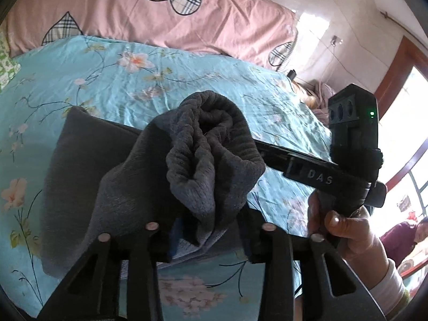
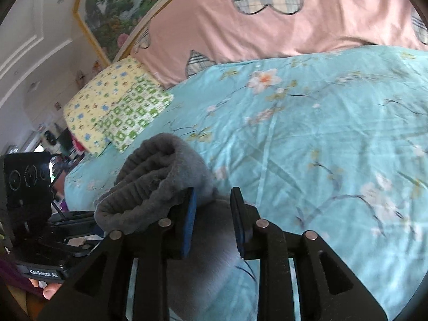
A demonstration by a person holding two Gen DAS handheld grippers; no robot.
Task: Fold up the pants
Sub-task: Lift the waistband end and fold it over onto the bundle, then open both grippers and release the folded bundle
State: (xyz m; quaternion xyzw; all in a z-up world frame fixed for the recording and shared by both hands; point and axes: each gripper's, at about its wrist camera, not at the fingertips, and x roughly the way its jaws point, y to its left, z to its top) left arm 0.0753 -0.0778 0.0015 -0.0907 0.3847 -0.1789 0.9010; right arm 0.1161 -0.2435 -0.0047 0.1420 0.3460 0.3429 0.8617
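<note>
- Left hand-held gripper, low centre of the left wrist view: its jaws are clamped on a bunched ribbed end of the grey pants, and the cloth bulges up and forward out of the grip.
- Right hand-held gripper, low centre of the right wrist view: the blue pads stand apart with grey cloth between them. Whether they pinch it, I cannot tell; a gap shows beside the right pad.
- Outward from there, the pants' rolled cuff sits just up and left of the right gripper's left finger.
- The rest of the pants runs to the left in the left wrist view, long axis lying roughly across the frame, flat on the blue floral bed.
- The two grippers are close, side by side; the left has the surer hold, in my judgement.
- Pink pillow lies beyond, well apart.
</note>
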